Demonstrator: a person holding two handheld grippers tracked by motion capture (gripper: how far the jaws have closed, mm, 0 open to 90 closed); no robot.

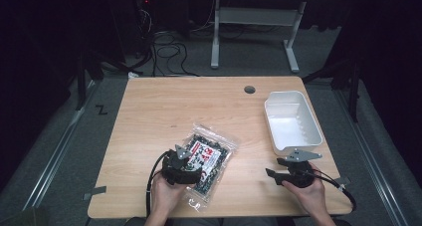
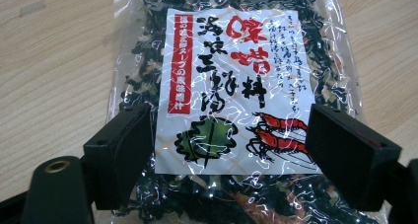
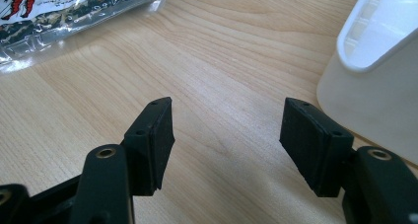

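Observation:
A clear packet of dried seaweed with a white label and red shrimp drawing lies flat on the wooden table. My left gripper hovers over the packet's near end, open, its jaws standing either side of the packet. My right gripper is open over bare wood at the front right, nothing between its jaws. In the right gripper view, a corner of the packet lies at top left.
A white plastic bin stands empty at the table's right side, just beyond my right gripper. A round cable hole is in the table's far edge. Cables and a desk frame sit on the floor behind.

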